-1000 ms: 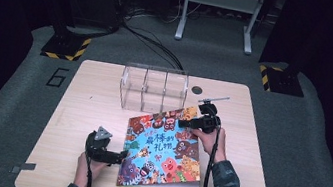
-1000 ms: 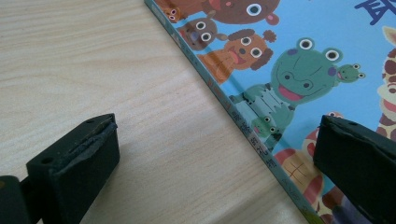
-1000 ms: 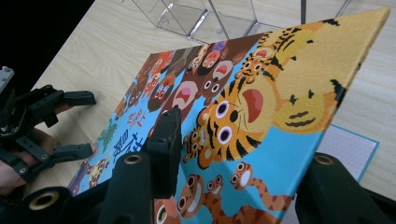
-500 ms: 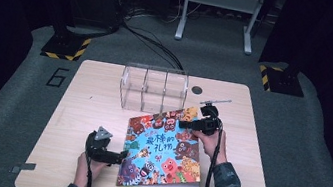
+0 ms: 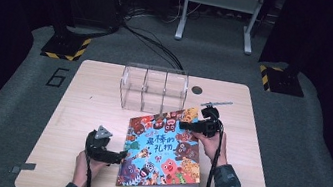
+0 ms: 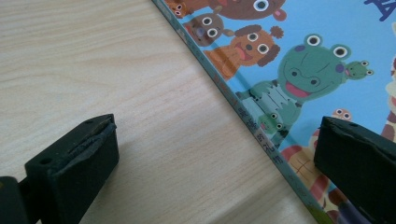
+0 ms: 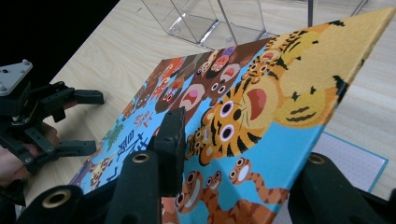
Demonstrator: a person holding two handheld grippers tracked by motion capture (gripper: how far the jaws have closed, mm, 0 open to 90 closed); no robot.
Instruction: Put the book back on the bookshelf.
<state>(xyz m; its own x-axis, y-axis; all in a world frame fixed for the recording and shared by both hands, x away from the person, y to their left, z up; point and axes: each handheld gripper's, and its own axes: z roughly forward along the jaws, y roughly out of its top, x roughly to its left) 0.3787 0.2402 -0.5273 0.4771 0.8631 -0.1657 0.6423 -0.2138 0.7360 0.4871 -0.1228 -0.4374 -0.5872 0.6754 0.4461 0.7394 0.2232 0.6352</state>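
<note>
A colourful picture book point(image 5: 166, 149) with cartoon animals lies on the wooden table point(image 5: 89, 91). My right gripper point(image 5: 184, 125) is shut on the far right edge of its front cover point(image 7: 280, 93), one jaw on top and one beneath. The cover is tilted up off the page below point(image 7: 345, 158). My left gripper point(image 5: 121, 156) stands open at the book's near left side. Its jaws straddle the spine point(image 6: 252, 116), one over bare wood and one over the cover, with neither pressing on the book. The left gripper point(image 7: 86, 121) also shows in the right gripper view.
A clear plastic box point(image 5: 154, 89) with three compartments stands just behind the book, near its raised corner. A small dark round hole point(image 5: 197, 90) sits in the tabletop to the box's right. Dark floor surrounds the table.
</note>
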